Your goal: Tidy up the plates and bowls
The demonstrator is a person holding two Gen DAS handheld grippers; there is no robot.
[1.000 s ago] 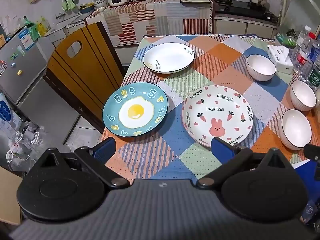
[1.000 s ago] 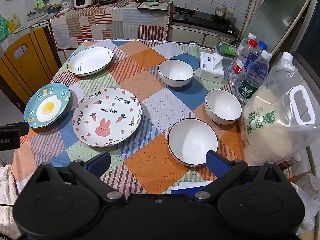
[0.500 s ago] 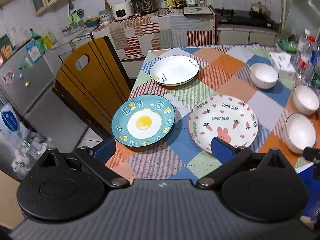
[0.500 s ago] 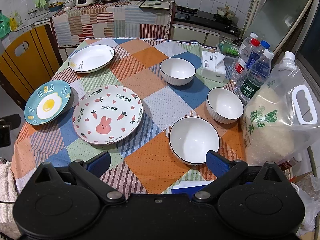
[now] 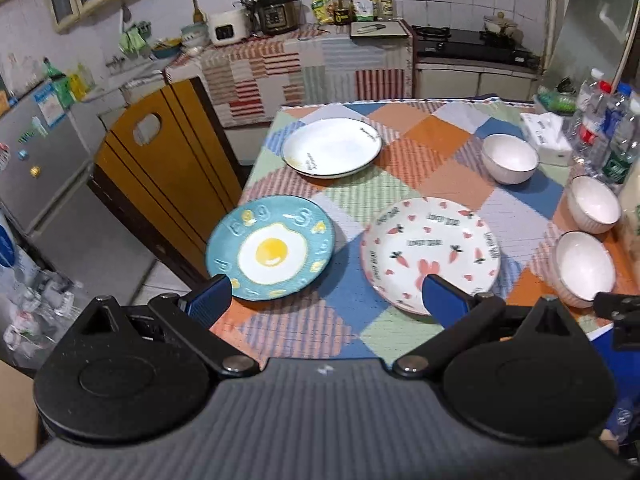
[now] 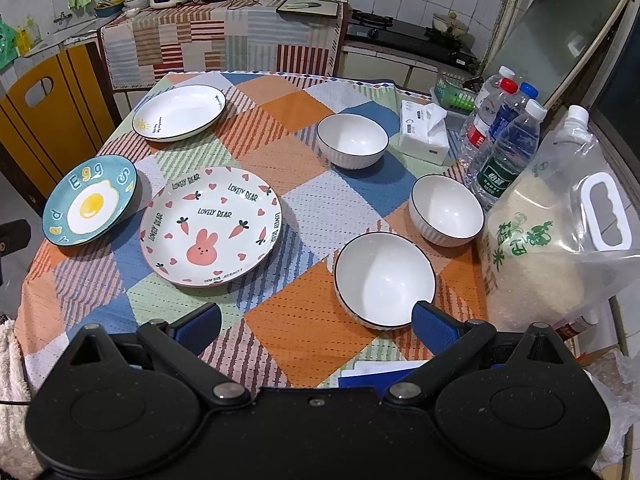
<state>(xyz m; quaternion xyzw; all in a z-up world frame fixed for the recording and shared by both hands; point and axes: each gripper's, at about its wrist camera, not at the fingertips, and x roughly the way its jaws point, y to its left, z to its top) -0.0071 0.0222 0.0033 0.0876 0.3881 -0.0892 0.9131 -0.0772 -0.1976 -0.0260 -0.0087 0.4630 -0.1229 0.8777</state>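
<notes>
Three plates lie apart on the checked tablecloth: a blue egg plate [image 5: 271,247] [image 6: 91,201] at the left edge, a pink rabbit plate [image 5: 430,249] [image 6: 211,225] in the middle, a white plate [image 5: 331,147] [image 6: 179,113] at the back. Three white bowls [image 6: 384,278] [image 6: 446,209] [image 6: 352,140] stand on the right; the left wrist view also shows them [image 5: 583,267]. My left gripper [image 5: 326,298] is open and empty, above the table's near edge before the egg and rabbit plates. My right gripper [image 6: 316,324] is open and empty, just before the nearest bowl.
A big rice bag [image 6: 552,240], several water bottles [image 6: 504,148] and a tissue pack [image 6: 424,134] crowd the table's right side. A yellow chair [image 5: 160,168] stands at the left. Papers [image 6: 380,372] lie at the near edge. Counter and stove are behind.
The left gripper has pulled back and swung left, so the plates sit further right and farther in its view. The right gripper has crept slightly forward toward the nearest bowl.
</notes>
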